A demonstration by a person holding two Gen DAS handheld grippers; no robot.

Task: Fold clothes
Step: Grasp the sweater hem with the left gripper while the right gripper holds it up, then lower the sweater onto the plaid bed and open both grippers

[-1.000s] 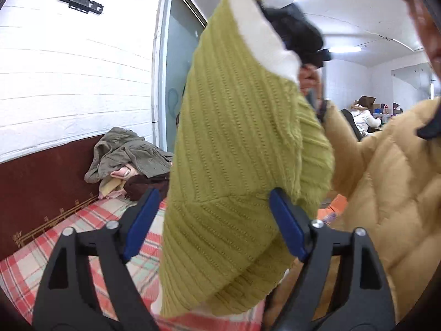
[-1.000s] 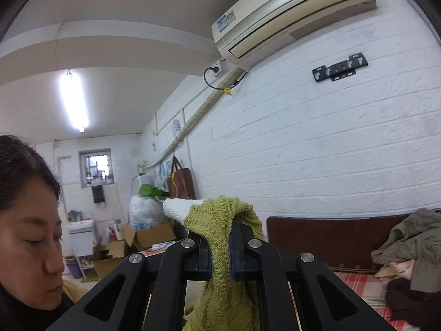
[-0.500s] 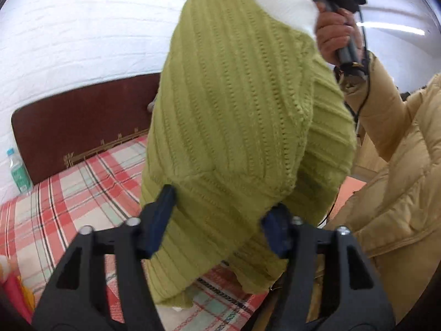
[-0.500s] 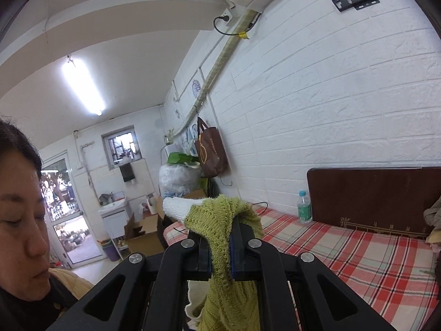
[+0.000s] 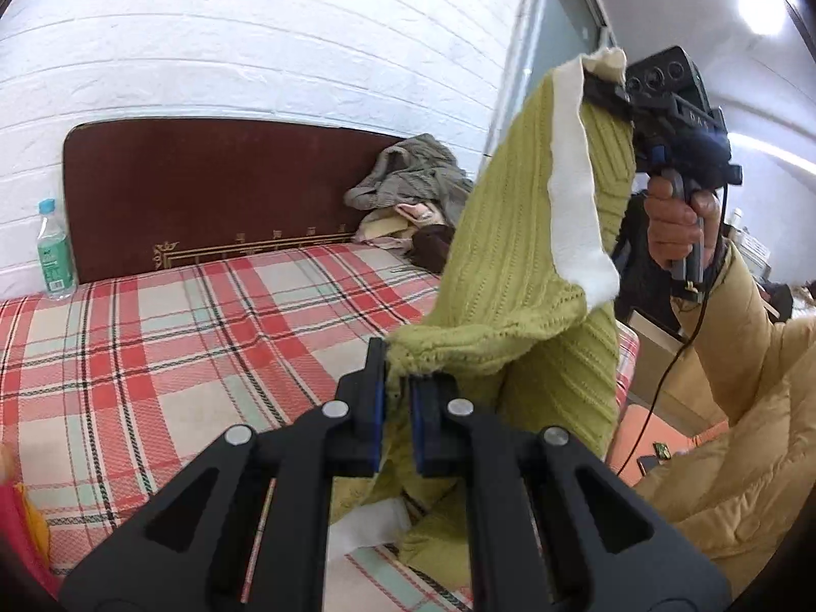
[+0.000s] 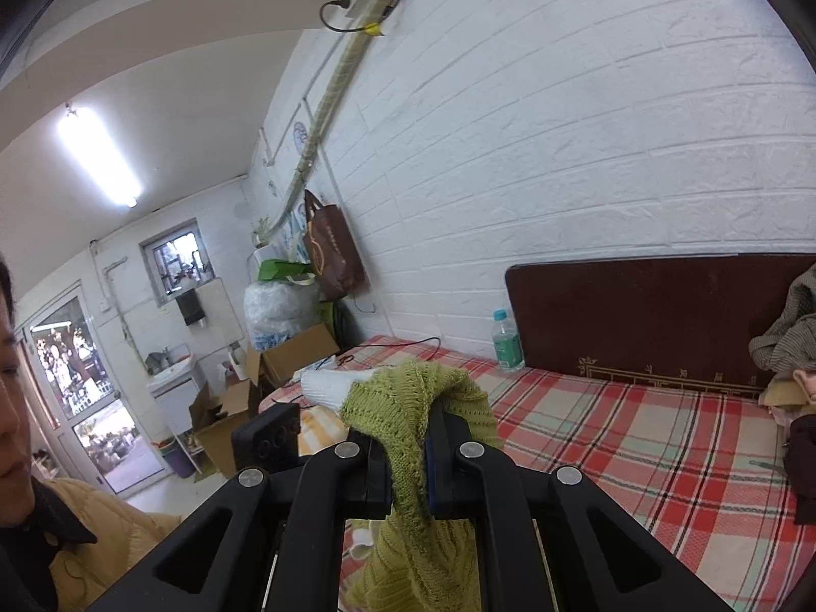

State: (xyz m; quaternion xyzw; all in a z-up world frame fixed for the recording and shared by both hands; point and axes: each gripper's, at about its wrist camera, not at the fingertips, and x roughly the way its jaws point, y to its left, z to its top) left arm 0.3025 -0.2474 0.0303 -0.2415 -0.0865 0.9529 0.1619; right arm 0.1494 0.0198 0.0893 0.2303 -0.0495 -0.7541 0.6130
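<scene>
The green knit sweater (image 5: 515,234) with white trim hung in the air above the plaid bed (image 5: 168,326), stretched between both tools. The left gripper (image 5: 395,398) was clamped tight on a lower knit edge; the right gripper (image 6: 408,451), raised higher, pinched the fabric near the white cuff. A water bottle (image 5: 53,250) stood beside the headboard (image 5: 204,188).
</scene>
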